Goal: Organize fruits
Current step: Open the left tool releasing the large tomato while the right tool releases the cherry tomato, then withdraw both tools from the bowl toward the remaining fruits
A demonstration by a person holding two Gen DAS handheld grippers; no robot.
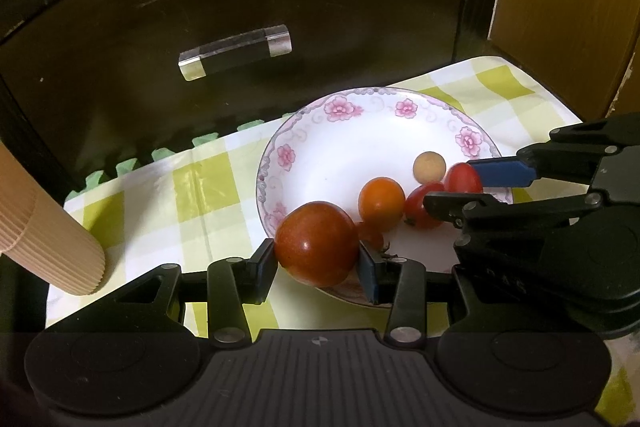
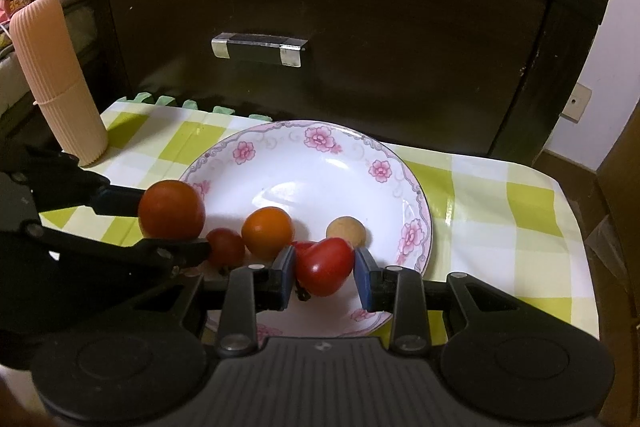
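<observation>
A white plate with pink flowers (image 1: 344, 143) (image 2: 320, 171) lies on a green-checked cloth. In it are an orange fruit (image 1: 381, 203) (image 2: 267, 231), a small tan round fruit (image 1: 429, 167) (image 2: 345, 232) and a small red tomato (image 1: 370, 233) (image 2: 225, 246). My left gripper (image 1: 318, 265) is shut on a large red-brown tomato (image 1: 317, 243) (image 2: 171, 209) over the plate's near rim. My right gripper (image 2: 325, 273) has its pads on both sides of a red tomato (image 2: 325, 267) (image 1: 463, 178) over the plate; another red tomato (image 1: 420, 205) lies beside it.
A ribbed beige cylinder (image 1: 44, 227) (image 2: 60, 83) stands at the cloth's left. A dark wooden drawer front with a clear handle (image 1: 236, 51) (image 2: 260, 49) rises right behind the plate. The cloth (image 2: 520, 211) extends to the right of the plate.
</observation>
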